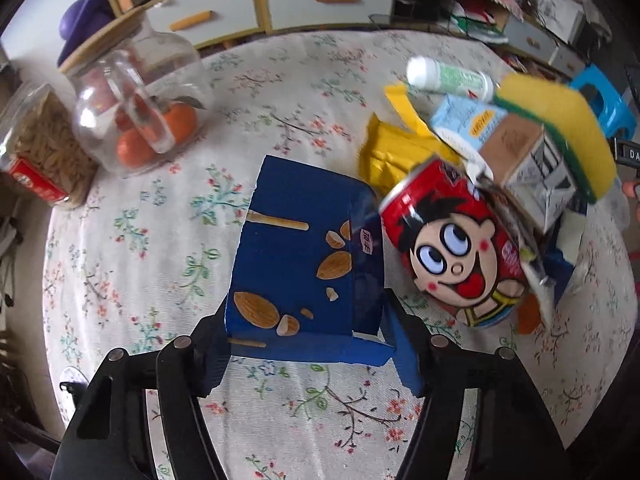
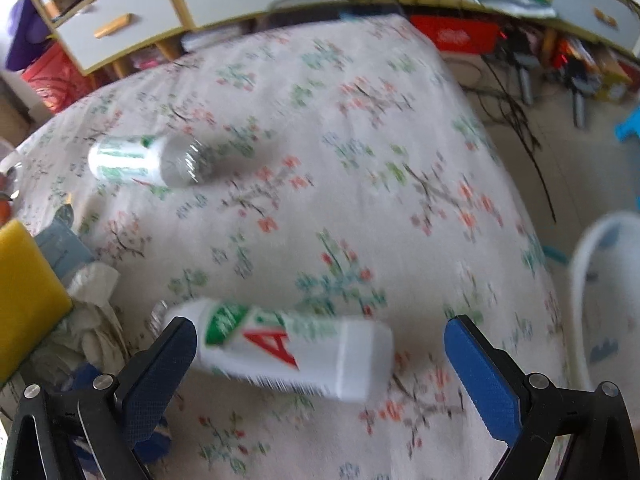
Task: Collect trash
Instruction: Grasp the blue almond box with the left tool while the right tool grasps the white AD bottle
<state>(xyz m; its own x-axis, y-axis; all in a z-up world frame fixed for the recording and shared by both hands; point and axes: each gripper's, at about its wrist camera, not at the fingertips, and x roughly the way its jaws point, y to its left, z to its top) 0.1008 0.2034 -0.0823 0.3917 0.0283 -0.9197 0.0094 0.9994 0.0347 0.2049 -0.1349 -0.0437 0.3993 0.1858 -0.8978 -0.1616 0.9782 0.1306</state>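
Note:
A dark blue snack box [image 1: 296, 264] printed with almonds stands tilted on the floral tablecloth [image 1: 280, 92]. My left gripper [image 1: 308, 346] is shut on its near end, one pad against each side. A red can [image 1: 452, 256] with a cartoon face lies just right of the box. In the right wrist view a white bottle [image 2: 288, 352] with a green and red label lies on its side between the wide-apart fingers of my right gripper [image 2: 320, 332]. That gripper is open, and its blue right pad [image 2: 480, 372] stands clear of the bottle. A second, clear bottle [image 2: 148, 158] lies further back.
Right of the can is a heap: yellow sponge [image 1: 560, 132], light-blue carton [image 1: 468, 120], yellow wrapper [image 1: 396, 152], small white bottle [image 1: 448, 76]. A glass jar [image 1: 136, 96] of oranges stands far left. Crumpled tissue [image 2: 92, 312] lies near my right gripper. A white basket [image 2: 600, 280] sits past the table's right edge.

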